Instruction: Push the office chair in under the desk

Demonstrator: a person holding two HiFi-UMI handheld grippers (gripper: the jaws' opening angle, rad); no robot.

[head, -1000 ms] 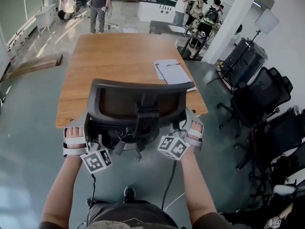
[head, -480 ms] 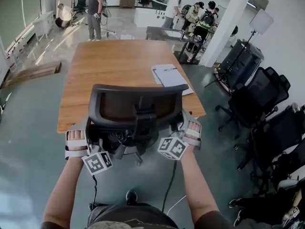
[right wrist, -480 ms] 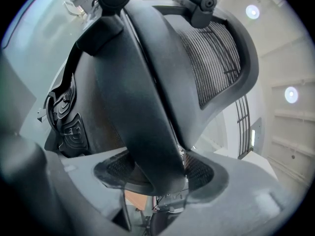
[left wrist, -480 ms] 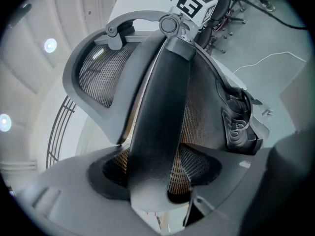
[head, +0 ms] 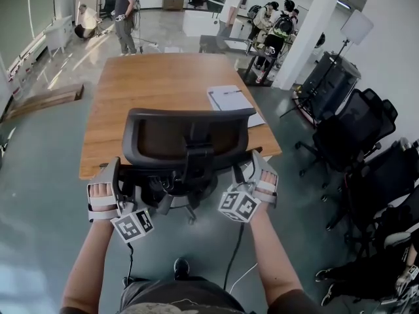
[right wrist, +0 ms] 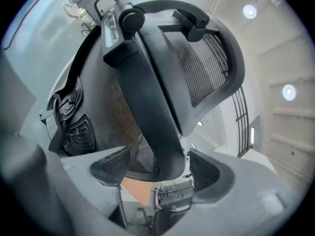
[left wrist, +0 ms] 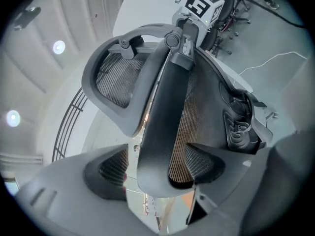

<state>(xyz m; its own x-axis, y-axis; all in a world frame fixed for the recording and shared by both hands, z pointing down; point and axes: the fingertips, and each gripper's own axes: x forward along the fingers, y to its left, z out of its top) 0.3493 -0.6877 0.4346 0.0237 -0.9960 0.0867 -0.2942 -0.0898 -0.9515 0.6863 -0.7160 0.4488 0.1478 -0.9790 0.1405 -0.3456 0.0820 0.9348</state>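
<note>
The black mesh-backed office chair stands at the near edge of the wooden desk, its seat tucked partly beneath. My left gripper is at the left side of the backrest and my right gripper at the right side. In the left gripper view the backrest's edge bar lies between the left gripper jaws, which are opening, with a gap beside one pad. In the right gripper view the other edge bar lies between the right gripper jaws, also opening and loose around it.
A stack of papers lies on the desk's right side. Several black chairs crowd the right. A white pillar and people are beyond the desk. A wooden pallet lies far left. Cables trail on the floor.
Both hands have eased back a little from the backrest sides. The chair stays at the desk's near edge.
</note>
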